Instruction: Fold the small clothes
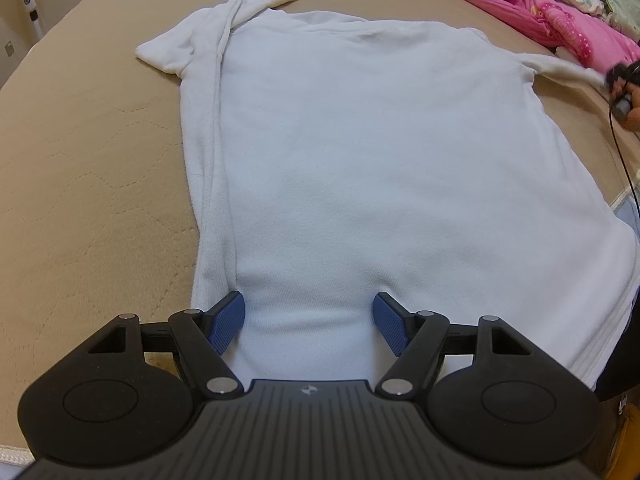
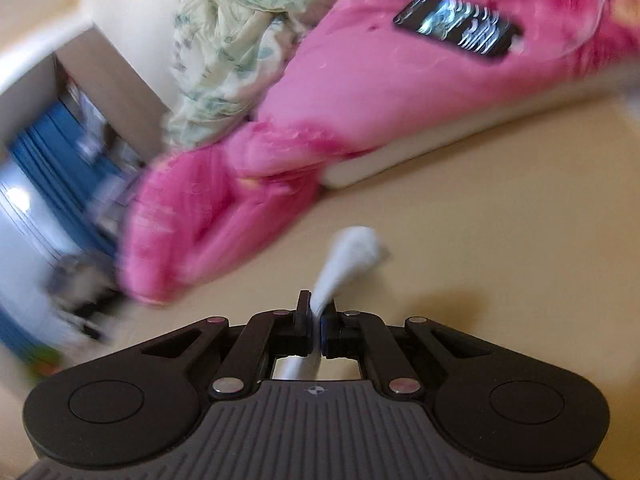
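Left gripper (image 1: pixel 308 322): nearest the lens, jaws spread wide, blue pads (image 1: pixel 228 322) resting on the near hem of the white shirt (image 1: pixel 360 168), cloth between them but not pinched.
White shirt: spread flat on the tan mattress (image 1: pixel 80 184), left sleeve folded inward at 11 o'clock, right sleeve (image 2: pixel 352 256) stretched toward 2 o'clock.
Right gripper (image 2: pixel 316 320): jaws closed tight on that sleeve's end.
Pink quilt (image 2: pixel 360 112): bunched at 12 to 1 o'clock, just beyond the sleeve.
Pale green floral bedding (image 2: pixel 224 48): behind the quilt.
Phone (image 2: pixel 460 30): lying on the quilt, blurred.
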Demonstrator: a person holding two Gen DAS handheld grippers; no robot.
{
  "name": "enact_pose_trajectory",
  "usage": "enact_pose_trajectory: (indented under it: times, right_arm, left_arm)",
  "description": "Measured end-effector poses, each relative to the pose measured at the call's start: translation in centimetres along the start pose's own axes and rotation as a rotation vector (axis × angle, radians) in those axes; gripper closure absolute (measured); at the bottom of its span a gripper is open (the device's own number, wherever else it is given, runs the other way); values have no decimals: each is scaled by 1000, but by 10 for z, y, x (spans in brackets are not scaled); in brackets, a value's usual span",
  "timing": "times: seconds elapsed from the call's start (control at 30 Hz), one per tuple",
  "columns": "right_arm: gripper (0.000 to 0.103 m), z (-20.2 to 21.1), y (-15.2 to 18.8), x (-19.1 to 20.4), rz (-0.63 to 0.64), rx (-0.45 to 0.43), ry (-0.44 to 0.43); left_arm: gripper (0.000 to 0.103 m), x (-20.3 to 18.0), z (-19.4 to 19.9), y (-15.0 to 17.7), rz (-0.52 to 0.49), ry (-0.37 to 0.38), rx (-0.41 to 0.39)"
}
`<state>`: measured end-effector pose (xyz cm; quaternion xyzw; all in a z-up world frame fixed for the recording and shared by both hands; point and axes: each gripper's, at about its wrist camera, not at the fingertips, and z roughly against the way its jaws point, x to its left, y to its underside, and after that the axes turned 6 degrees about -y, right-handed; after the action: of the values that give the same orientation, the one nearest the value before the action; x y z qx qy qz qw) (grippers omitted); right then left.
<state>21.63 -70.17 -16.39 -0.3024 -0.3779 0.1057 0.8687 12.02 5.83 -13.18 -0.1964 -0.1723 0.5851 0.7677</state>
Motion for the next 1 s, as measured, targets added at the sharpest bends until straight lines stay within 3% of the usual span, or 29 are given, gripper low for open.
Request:
enact_pose_trajectory:
  times: [0.1,0.17,0.2,0.3,0.37,0.43,0.47,0.5,0.57,0.63,0.7,0.8,0.87,1.0]
  right_arm:
    - [100,-10,12,-26,-73,84,220]
    - [97,0,13,-17,-23,55,252]
    - [85,7,12,-5,28,22,288]
    - [81,37,8,22,97,-87,288]
    - [78,51,8,52,154,-112,201]
    - [74,68,20,84,218,-97,54]
    - [71,75,30,103,259,-59,-48]
    - [66,80,43,122,302,4,-169]
    - [64,89,75,153,362,148,-377]
    - [64,95,118,181,410,327,-555]
    - [64,100,162,201,490,461,-669]
    - [64,105,219,215,629,557,-752]
    - [64,101,242,215,689,580,-759]
    - [62,97,266,210,770,512,-748]
  left_arm:
    - [27,1,1,0,1,5,1]
    - [27,2,4,-3,1,6,4]
    - [27,3,6,-5,6,6,8]
    - [27,7,23,-19,40,0,-58]
    - [29,13,33,-36,72,-8,-128]
    - [39,19,38,-59,108,-9,-183]
    - [53,21,38,-75,125,-9,-205]
    - [71,24,36,-93,139,-9,-227]
    - [91,26,29,-127,144,-16,-254]
    - [95,26,18,-163,134,-44,-274]
    - [95,26,3,-200,130,-69,-281]
    - [95,30,-22,-251,147,-99,-286]
    - [95,33,-40,-280,160,-113,-284]
    - [94,42,-86,-333,177,-128,-261]
